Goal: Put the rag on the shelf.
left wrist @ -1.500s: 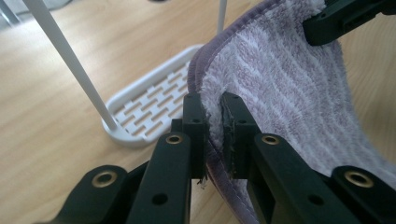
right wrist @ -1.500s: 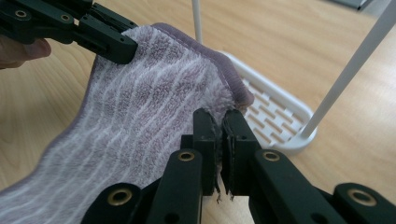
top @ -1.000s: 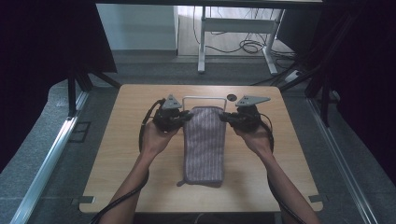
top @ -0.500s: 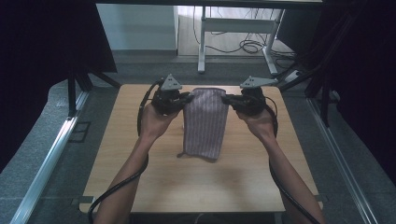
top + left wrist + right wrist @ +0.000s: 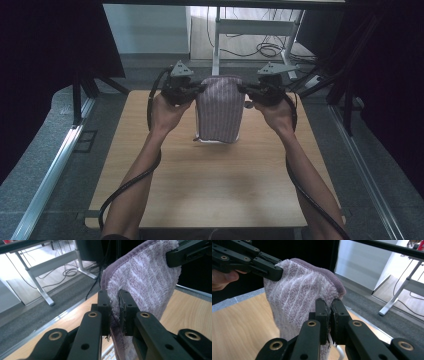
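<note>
The striped towel [image 5: 218,109] has come up off the tabletop [image 5: 210,185] and now hangs above its far end. The left tongs [image 5: 200,89] and right tongs [image 5: 241,89] pinch its top corners tight. Up close, the right tongs' view shows fluffy loops.

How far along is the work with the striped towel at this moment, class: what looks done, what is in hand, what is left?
Done: each hand-held gripper, left and right, is clamped on a top corner of the striped towel. In hand: the towel hangs folded between them, its lower edge about level with the wooden table; the high view cannot settle whether it touches. Left: probably laying it down again or folding it further; nothing shows it finished.
</note>
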Demonstrator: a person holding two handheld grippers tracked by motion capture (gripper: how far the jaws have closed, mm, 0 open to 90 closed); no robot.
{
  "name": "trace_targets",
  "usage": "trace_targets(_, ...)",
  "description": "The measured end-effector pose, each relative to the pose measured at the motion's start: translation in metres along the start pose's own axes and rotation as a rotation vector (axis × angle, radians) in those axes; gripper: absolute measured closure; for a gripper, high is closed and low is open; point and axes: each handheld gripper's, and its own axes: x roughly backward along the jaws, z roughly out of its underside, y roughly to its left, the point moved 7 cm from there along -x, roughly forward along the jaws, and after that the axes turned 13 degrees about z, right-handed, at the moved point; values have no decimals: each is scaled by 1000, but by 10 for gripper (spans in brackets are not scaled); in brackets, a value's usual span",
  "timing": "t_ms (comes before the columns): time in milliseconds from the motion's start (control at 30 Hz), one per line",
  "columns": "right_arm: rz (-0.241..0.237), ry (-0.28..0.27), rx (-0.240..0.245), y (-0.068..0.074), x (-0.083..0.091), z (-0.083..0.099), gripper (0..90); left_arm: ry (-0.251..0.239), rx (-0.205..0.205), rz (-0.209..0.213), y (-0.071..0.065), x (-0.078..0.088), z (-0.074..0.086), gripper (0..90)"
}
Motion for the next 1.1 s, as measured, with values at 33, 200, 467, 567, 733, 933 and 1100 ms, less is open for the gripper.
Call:
trace_targets(33,2,-1,-1,-1,0,-3,851,-2,-4,-4,1,1,-3,807)
trace_targets(200,22,-15,3,-7,-3,-17,850,-14,-27,-25,4,6,-20,808)
trace_targets(467,59,-21,-1,-18,-11,-38,849,-23,-37,-62,19,5,-42,807)
trace_targets(567,74,-15,-10,-24,-18,-41,848,-14,-47,-95,26,-3,-45,806)
trace_targets(733,106,2,-31,-34,-34,-37,846,21,-60,-147,36,-19,-43,802)
trace_targets(933,138,20,-41,-41,-52,-30,842,63,-50,-203,51,-37,-38,795)
trace_targets(1100,153,42,-44,-45,-67,-25,839,82,-20,-223,66,-53,-27,789)
